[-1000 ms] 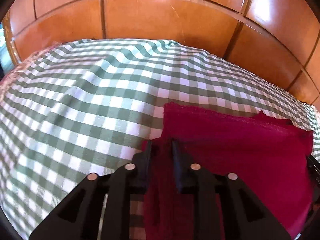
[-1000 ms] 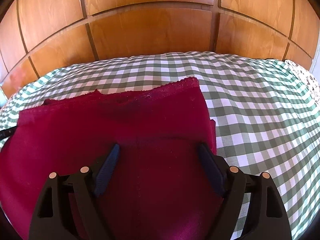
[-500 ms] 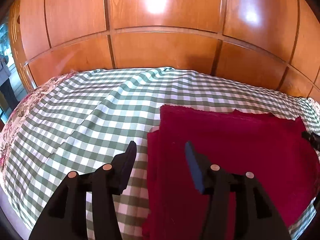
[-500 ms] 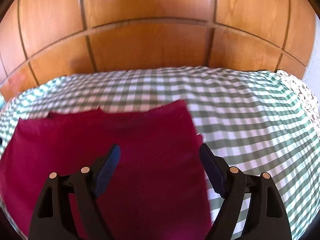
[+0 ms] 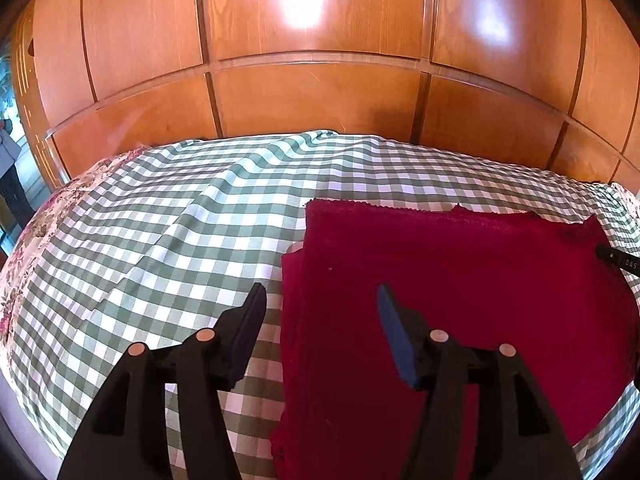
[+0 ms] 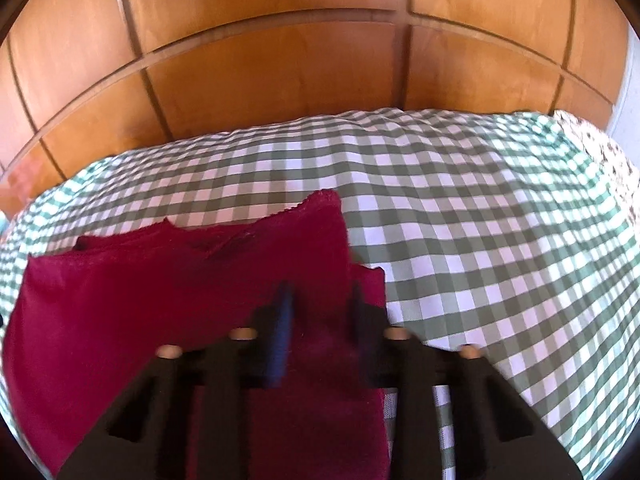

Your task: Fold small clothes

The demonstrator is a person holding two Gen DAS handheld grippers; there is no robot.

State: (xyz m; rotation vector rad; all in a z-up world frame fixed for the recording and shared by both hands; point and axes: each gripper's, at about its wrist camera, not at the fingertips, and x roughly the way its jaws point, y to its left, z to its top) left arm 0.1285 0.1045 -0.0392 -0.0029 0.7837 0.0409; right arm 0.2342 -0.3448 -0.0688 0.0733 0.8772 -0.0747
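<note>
A dark red garment point(image 5: 460, 288) lies folded in a flat rectangle on the green-and-white checked cover point(image 5: 168, 240). My left gripper point(image 5: 320, 292) hovers over the garment's left edge. Its jaws are opening, and its blue pads point(image 5: 394, 332) touch nothing. In the right wrist view the same garment point(image 6: 140, 288) fills the lower left. My right gripper point(image 6: 320, 288) is over the garment's right edge, blurred, with its jaws closing. A narrow gap still shows between them, with red cloth seen through it. A black tip of the right gripper point(image 5: 618, 258) shows at the garment's far right corner.
A glossy wooden panelled wall point(image 5: 320, 92) rises right behind the bed. Floral fabric point(image 5: 24, 248) shows past the checked cover at the left, and floral fabric point(image 6: 600, 148) again at the right. A person point(image 5: 8, 168) stands at the far left, beyond the bed.
My left gripper let go of the red cloth, opened, lifted and drew back from it. My right gripper's jaws went from wide to nearly together over the garment's right edge.
</note>
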